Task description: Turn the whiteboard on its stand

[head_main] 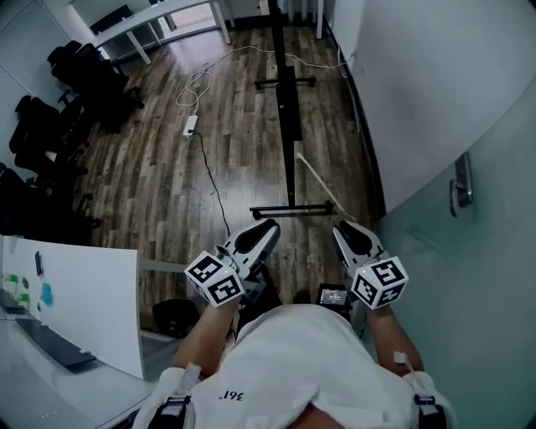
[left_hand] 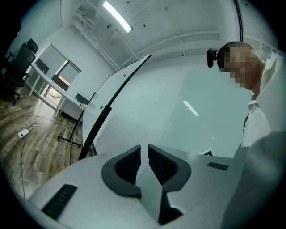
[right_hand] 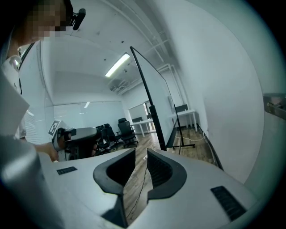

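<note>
One wooden floor (head_main: 151, 167) fills most of my head view, with a white wall (head_main: 435, 75) along its right edge. The whiteboard (head_main: 289, 126) stands on its stand near that right edge. From above I see it edge-on, as a thin dark line running away from me. Its near foot bar (head_main: 291, 209) lies just ahead of both grippers. Black office chairs (head_main: 75, 75) crowd the floor's left edge, and white tables (head_main: 159, 21) stand at the far left corner.

My left gripper (head_main: 258, 235) and right gripper (head_main: 352, 236) hang side by side close to my body, one on each side of the board's line, and neither touches it. In the left gripper view the jaws stand a narrow slit apart with nothing between them. In the right gripper view the gap is a little wider and also empty, with bare floor showing through.

A power strip (head_main: 191, 126) with its cable lies on the floor left of the board.
</note>
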The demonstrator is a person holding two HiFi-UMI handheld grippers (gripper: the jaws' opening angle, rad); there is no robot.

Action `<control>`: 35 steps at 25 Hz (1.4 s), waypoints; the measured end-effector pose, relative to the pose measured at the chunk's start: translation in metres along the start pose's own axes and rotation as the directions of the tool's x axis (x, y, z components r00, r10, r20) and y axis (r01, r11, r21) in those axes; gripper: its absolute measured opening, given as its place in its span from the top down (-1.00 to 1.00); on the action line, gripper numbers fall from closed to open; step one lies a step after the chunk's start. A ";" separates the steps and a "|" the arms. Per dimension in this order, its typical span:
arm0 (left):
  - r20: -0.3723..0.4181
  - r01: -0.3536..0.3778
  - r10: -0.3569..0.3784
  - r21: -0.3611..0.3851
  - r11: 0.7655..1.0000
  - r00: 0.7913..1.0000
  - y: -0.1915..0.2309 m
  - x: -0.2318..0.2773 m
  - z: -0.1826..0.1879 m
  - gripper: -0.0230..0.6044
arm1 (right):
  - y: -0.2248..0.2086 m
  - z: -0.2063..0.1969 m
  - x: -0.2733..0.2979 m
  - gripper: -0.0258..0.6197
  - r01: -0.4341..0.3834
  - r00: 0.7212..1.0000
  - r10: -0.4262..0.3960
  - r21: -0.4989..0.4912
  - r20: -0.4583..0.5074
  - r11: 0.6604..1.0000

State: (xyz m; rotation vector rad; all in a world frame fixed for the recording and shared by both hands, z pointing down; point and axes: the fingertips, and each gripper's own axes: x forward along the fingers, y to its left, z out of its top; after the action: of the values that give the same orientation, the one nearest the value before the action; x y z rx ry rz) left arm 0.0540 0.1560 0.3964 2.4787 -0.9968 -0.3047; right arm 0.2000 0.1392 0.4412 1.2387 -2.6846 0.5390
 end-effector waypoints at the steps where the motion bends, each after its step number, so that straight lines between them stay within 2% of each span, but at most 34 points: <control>1: 0.000 0.003 -0.003 0.004 1.000 1.000 0.003 0.002 0.002 0.79 | 0.000 0.001 0.005 0.66 -0.001 1.000 0.001 -0.002 -0.002 1.000; 12: -0.030 0.088 -0.086 0.088 0.992 0.996 0.074 0.043 0.043 0.68 | -0.006 0.021 0.091 0.61 0.048 0.999 -0.048 -0.038 -0.004 0.998; 23: -0.088 0.164 -0.154 0.114 0.980 0.984 0.171 0.082 0.101 0.66 | -0.017 0.050 0.197 0.60 0.171 0.985 -0.172 -0.055 -0.021 0.984; 35: -0.133 0.270 -0.251 0.152 0.951 0.959 0.198 0.106 0.131 0.65 | -0.018 0.072 0.240 0.59 0.276 0.961 -0.277 -0.063 0.007 0.959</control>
State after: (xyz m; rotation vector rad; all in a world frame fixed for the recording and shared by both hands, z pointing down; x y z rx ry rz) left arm -0.0360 -0.0873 0.3735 2.7523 -0.6729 -0.1660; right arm 0.0590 -0.0693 0.4434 1.5586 -2.4453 0.4113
